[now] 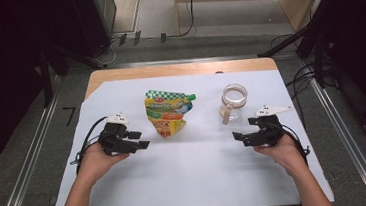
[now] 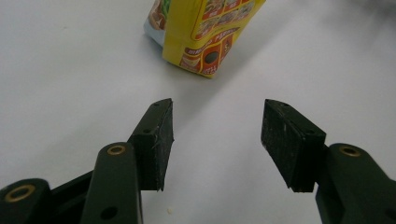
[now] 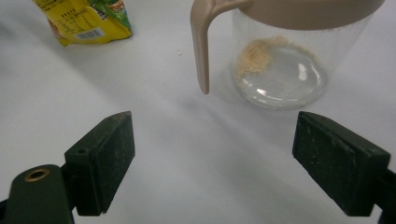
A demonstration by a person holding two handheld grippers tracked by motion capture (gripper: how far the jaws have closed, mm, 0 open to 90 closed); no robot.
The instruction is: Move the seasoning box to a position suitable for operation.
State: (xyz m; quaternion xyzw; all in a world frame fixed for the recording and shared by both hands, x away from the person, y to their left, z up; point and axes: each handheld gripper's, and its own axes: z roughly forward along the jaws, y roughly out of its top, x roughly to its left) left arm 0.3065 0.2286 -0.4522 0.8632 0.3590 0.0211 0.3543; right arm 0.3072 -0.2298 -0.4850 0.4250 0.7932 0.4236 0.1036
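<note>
Nearest to the camera, the person's two hands rest on the white sheet (image 1: 197,172), each one holding a gripper — the left gripper (image 1: 143,139) has its jaws partly apart with nothing between them, and the right gripper (image 1: 238,138) has its jaws wide apart, also with nothing in them. The yellow-green pouch (image 1: 167,112) lies flat on the sheet, just ahead of the left gripper. The clear jug (image 1: 233,102) with a beige handle stands upright near the right gripper — a little pale powder lies on its bottom.
</note>
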